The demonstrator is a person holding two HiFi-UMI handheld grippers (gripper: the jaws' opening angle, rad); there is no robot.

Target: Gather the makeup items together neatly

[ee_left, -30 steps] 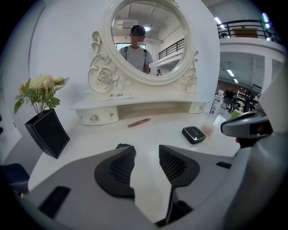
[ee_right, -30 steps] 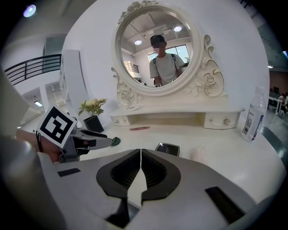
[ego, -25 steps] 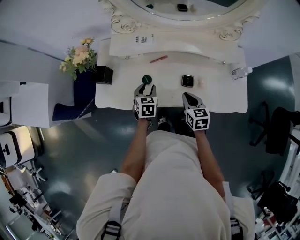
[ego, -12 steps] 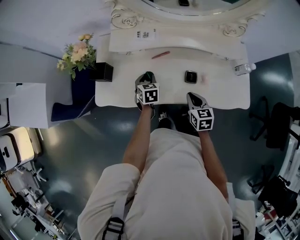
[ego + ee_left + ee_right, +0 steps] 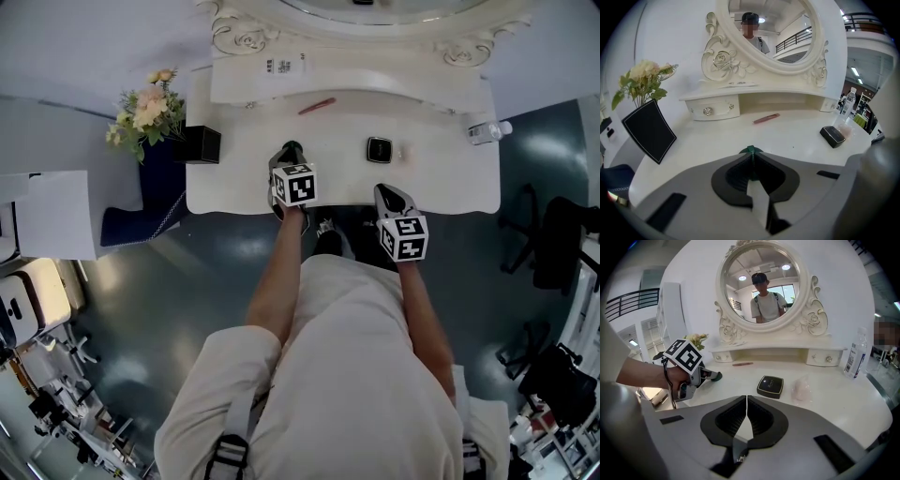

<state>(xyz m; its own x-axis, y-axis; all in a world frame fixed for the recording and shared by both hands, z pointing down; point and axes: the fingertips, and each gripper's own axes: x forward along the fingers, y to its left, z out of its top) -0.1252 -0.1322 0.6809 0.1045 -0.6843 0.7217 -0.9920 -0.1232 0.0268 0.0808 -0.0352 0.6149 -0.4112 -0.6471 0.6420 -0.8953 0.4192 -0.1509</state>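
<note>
A small dark green makeup item (image 5: 751, 150) sits pinched at the tips of my left gripper (image 5: 751, 155), whose jaws are closing tight on it above the white vanity table (image 5: 441, 187). The right gripper view shows the same green item (image 5: 716, 376) poking out of the left gripper (image 5: 705, 376). My right gripper (image 5: 384, 193) hovers at the table's front edge, shut and empty (image 5: 747, 399). A black compact (image 5: 379, 150) lies just ahead of it, with a pale pink translucent item (image 5: 802, 387) beside it. A pink pencil (image 5: 317, 106) lies at the back under the shelf.
A black vase (image 5: 202, 145) with flowers (image 5: 141, 112) stands at the table's left end. A water bottle (image 5: 487, 131) stands at the right end. An ornate oval mirror (image 5: 761, 287) and a shelf with small drawers (image 5: 710, 108) rise along the back edge.
My left gripper moved forward over the table to the green item and shut on it. The right gripper has hardly moved.
</note>
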